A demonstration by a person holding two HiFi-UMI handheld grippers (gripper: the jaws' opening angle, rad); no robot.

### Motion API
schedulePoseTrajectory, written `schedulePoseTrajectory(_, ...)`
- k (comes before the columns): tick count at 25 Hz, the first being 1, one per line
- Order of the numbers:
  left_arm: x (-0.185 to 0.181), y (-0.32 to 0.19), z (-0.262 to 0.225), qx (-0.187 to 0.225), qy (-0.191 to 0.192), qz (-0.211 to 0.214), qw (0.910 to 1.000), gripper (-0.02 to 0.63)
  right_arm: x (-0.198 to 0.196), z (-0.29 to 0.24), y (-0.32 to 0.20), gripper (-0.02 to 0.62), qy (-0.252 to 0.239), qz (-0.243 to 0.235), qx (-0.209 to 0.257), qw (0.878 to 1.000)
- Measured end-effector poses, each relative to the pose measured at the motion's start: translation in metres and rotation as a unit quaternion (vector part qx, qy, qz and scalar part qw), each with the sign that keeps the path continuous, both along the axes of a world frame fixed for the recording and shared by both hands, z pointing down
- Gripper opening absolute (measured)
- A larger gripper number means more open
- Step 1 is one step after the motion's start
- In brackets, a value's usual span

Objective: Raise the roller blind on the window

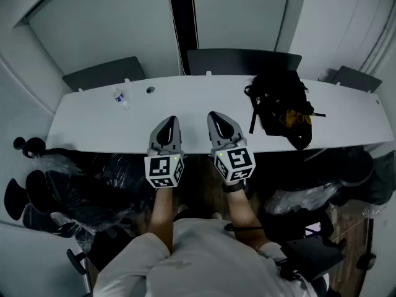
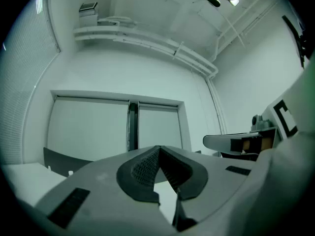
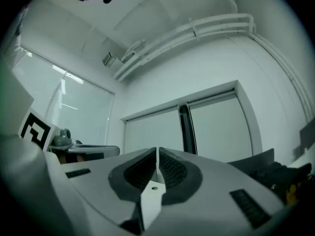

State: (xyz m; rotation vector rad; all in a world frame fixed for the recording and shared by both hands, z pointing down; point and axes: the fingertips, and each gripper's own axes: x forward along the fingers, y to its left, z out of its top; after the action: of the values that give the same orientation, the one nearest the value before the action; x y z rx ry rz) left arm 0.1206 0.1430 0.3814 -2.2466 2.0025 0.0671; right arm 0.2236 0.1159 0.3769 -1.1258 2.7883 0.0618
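The window at the far side of the room has two pale roller blinds, both lowered: a left blind (image 1: 111, 23) and a right blind (image 1: 238, 11), split by a dark upright post (image 1: 182, 17). Both gripper views show them too, the left blind (image 2: 91, 127) and the right blind (image 3: 219, 124). My left gripper (image 1: 168, 120) and right gripper (image 1: 213, 114) hover side by side over the near edge of the white table (image 1: 185, 98), pointing at the window. Each is shut with nothing between its pads, as seen at the left gripper (image 2: 159, 147) and the right gripper (image 3: 157, 150). No pull cord shows.
A black backpack (image 1: 281, 107) lies on the table's right part, and a small water bottle (image 1: 121, 98) on its left. Dark chairs (image 1: 241, 60) stand between the table and the window. Black bags and chairs (image 1: 68, 190) crowd the floor on my side.
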Motion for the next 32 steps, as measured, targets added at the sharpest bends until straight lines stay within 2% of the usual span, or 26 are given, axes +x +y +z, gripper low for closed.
schedulePoseTrajectory(2, 0.003, -0.001, 0.009, -0.011, 0.007, 0.0, 0.9999, -0.012, 0.001, 0.015, -0.004, 0.002, 0.067, 0.026, 0.005, 0.997)
schedulePoseTrajectory(4, 0.004, -0.005, 0.015, -0.018, 0.015, 0.0, 0.9997, -0.012, -0.002, 0.026, -0.008, 0.002, 0.098, 0.029, -0.002, 0.995)
schedulePoseTrajectory(7, -0.002, -0.018, 0.021, -0.021, 0.019, 0.001, 0.9996, -0.012, -0.01, 0.033, -0.021, 0.002, 0.074, 0.013, -0.022, 0.997)
schedulePoseTrajectory(11, -0.022, -0.052, 0.031, -0.026, 0.014, 0.014, 0.9995, -0.012, -0.035, 0.045, -0.053, 0.002, 0.081, 0.006, -0.032, 0.996)
schedulePoseTrajectory(15, -0.063, -0.102, 0.029, -0.016, 0.026, 0.025, 0.9992, -0.012, -0.079, 0.047, -0.093, 0.002, 0.084, -0.004, -0.034, 0.996)
schedulePoseTrajectory(20, -0.121, -0.165, 0.005, 0.011, 0.026, 0.042, 0.9987, -0.012, -0.139, 0.025, -0.156, 0.002, 0.069, 0.011, -0.018, 0.997)
schedulePoseTrajectory(24, -0.168, -0.195, 0.001, 0.026, 0.065, 0.058, 0.9958, -0.012, -0.187, 0.028, -0.198, 0.002, 0.073, 0.023, -0.021, 0.997)
schedulePoseTrajectory(26, -0.187, -0.205, 0.008, 0.028, 0.078, 0.068, 0.9943, -0.012, -0.208, 0.037, -0.21, 0.002, 0.08, 0.024, -0.03, 0.996)
schedulePoseTrajectory(28, -0.202, -0.215, 0.018, 0.024, 0.07, 0.073, 0.9946, -0.012, -0.225, 0.045, -0.222, 0.002, 0.089, 0.027, -0.038, 0.995)
schedulePoseTrajectory(30, -0.21, -0.229, 0.029, 0.015, 0.064, 0.075, 0.995, -0.012, -0.234, 0.053, -0.237, 0.002, 0.097, 0.033, -0.047, 0.994)
schedulePoseTrajectory(32, -0.219, -0.246, 0.038, 0.005, 0.077, 0.075, 0.9943, -0.012, -0.241, 0.062, -0.256, 0.002, 0.104, 0.036, -0.055, 0.992)
